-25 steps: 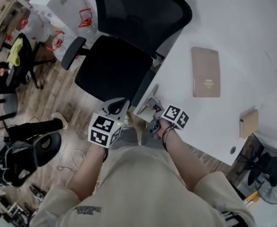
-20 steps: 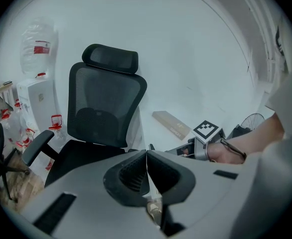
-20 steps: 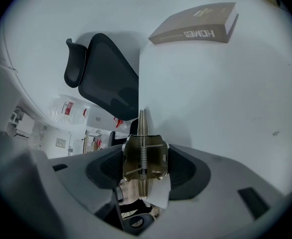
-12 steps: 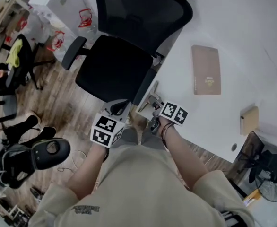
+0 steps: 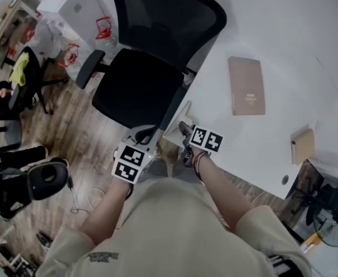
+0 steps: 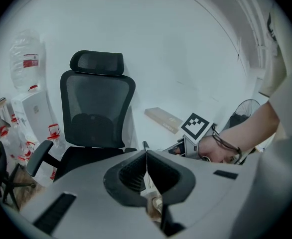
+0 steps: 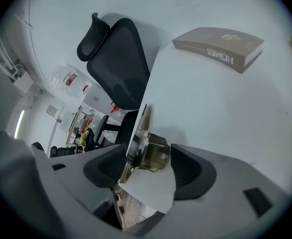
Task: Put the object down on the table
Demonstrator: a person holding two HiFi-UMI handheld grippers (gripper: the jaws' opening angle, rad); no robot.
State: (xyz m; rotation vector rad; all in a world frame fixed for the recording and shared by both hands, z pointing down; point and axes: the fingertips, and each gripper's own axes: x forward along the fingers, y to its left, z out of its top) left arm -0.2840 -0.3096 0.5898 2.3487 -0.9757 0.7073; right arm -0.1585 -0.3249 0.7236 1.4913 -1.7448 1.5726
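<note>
A small metal spring clip (image 7: 152,148) lies on the near left corner of the white table (image 7: 211,108). My right gripper (image 7: 147,161) (image 5: 183,127) is around it, and its jaws are opening. The pads stand a little off the clip on both sides. In the head view the clip is mostly hidden under that gripper. My left gripper (image 6: 146,158) (image 5: 144,133) hovers off the table, over the floor beside the corner. Its pads meet in a thin line with nothing between them.
A brown book (image 5: 247,86) (image 7: 220,46) lies farther in on the table, and a small tan box (image 5: 303,146) sits near its right edge. A black office chair (image 5: 151,68) (image 6: 97,108) stands against the table's left side. A fan (image 5: 330,212) is on the floor at the right.
The right gripper has crept slightly farther over the table corner, and the left one has shifted a little. A dark object on the floor at the left has moved.
</note>
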